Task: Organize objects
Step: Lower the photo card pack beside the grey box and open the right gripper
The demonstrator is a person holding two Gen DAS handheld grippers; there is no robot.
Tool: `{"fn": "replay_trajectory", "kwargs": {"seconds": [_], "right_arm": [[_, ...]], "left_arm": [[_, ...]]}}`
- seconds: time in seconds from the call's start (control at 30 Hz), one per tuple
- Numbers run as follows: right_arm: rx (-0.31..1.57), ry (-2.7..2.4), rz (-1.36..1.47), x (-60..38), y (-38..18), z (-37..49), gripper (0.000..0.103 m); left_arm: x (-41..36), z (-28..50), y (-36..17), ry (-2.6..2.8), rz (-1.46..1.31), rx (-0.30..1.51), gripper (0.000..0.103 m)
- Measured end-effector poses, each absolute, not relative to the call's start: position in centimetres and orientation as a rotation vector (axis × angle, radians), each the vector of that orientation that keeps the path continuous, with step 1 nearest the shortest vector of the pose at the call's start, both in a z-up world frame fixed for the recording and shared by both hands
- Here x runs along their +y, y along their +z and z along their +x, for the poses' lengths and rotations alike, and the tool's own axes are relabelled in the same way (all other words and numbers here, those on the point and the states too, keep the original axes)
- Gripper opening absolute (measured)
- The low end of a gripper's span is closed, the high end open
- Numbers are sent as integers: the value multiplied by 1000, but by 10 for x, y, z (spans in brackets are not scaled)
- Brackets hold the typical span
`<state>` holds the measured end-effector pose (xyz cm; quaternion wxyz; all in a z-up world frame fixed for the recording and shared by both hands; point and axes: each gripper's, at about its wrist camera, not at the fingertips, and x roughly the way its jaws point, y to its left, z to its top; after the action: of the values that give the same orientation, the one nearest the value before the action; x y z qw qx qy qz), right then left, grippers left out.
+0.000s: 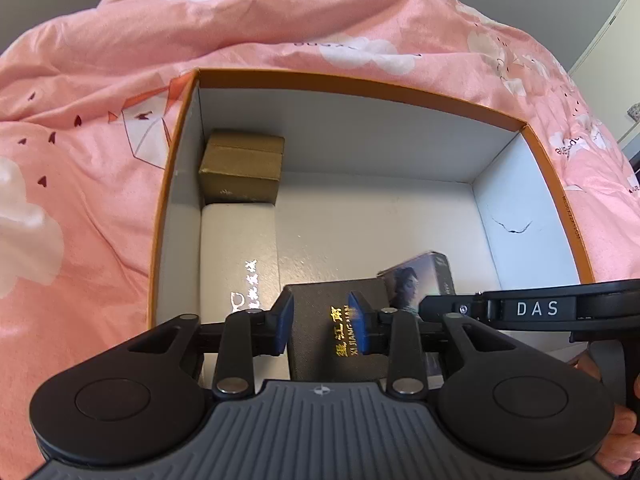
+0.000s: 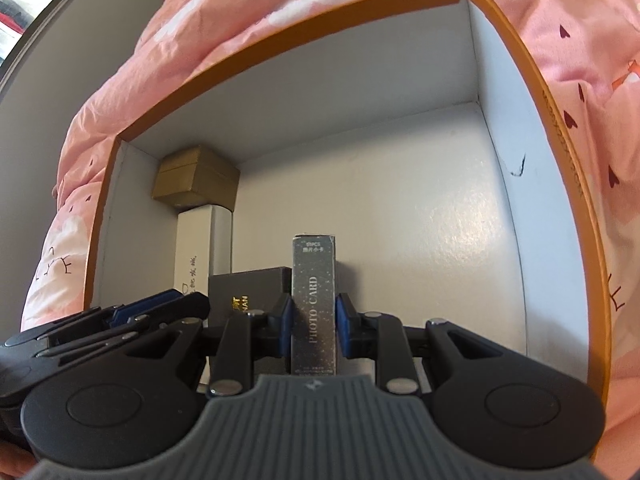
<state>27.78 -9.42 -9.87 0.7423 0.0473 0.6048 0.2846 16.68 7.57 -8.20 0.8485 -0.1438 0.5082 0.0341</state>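
Observation:
An orange-rimmed white storage box (image 1: 360,82) (image 2: 280,36) lies open on pink bedding. My left gripper (image 1: 322,324) hangs open just over a black box with gold lettering (image 1: 320,312) (image 2: 248,288) on the storage box's floor. Its left pad is at that box's left edge and its right pad is over the lettering. My right gripper (image 2: 315,328) is shut on a grey "PHOTO CARD" box (image 2: 314,300) (image 1: 420,276), held on edge right beside the black box. The left gripper (image 2: 160,304) shows at the left of the right wrist view.
A gold-brown box (image 1: 240,172) (image 2: 196,178) sits in the far left corner, with a long white box (image 1: 238,248) (image 2: 204,248) in front of it along the left wall. The right wall has a small tear (image 1: 516,228). Pink bedding (image 1: 80,160) surrounds everything.

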Motion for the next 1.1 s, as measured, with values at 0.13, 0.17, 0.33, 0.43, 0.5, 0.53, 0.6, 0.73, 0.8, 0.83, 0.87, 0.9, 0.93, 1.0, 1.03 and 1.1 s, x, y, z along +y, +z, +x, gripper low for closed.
{"fn": "replay_trajectory", "kwargs": {"seconds": [0.13, 0.17, 0.33, 0.43, 0.5, 0.53, 0.6, 0.73, 0.8, 0.83, 0.87, 0.9, 0.93, 1.0, 1.03, 1.1], "right_arm": [[1331, 596, 31, -93, -100, 278, 28], [1329, 591, 4, -91, -100, 278, 31], [1307, 575, -144, -82, -104, 275, 41], [1305, 568, -189, -81, -107, 274, 41], [1299, 561, -222, -81, -107, 272, 44], [1291, 561, -242, -80, -106, 271, 46], [1289, 563, -260, -81, -105, 270, 48], [1328, 585, -253, -81, -110, 271, 39], [1322, 593, -258, -81, -110, 270, 36], [1318, 600, -261, -81, -110, 269, 34], [1320, 612, -262, -80, -110, 268, 32], [1328, 627, -261, -79, -110, 268, 31], [1332, 642, -263, -78, -111, 266, 31], [1315, 647, -299, -75, -110, 262, 31], [1305, 651, -312, -74, -109, 260, 31], [1292, 661, -325, -74, -108, 259, 31]], "left_arm": [[74, 167, -82, 65, -282, 1076, 40], [75, 168, -82, 63, -289, 1084, 40], [74, 169, -87, 29, -291, 1147, 40], [71, 168, -87, 30, -266, 1155, 39], [72, 168, -88, 30, -271, 1160, 39], [72, 168, -88, 29, -271, 1162, 39], [72, 168, -88, 29, -267, 1163, 38], [73, 167, -87, 33, -270, 1160, 36], [73, 166, -86, 34, -271, 1157, 36], [73, 166, -86, 35, -271, 1155, 36], [73, 165, -86, 37, -270, 1152, 36], [73, 165, -85, 39, -268, 1150, 36], [73, 164, -85, 42, -263, 1146, 36], [72, 163, -83, 46, -252, 1139, 36], [72, 162, -83, 48, -249, 1135, 36], [71, 161, -81, 48, -250, 1124, 36]]}}
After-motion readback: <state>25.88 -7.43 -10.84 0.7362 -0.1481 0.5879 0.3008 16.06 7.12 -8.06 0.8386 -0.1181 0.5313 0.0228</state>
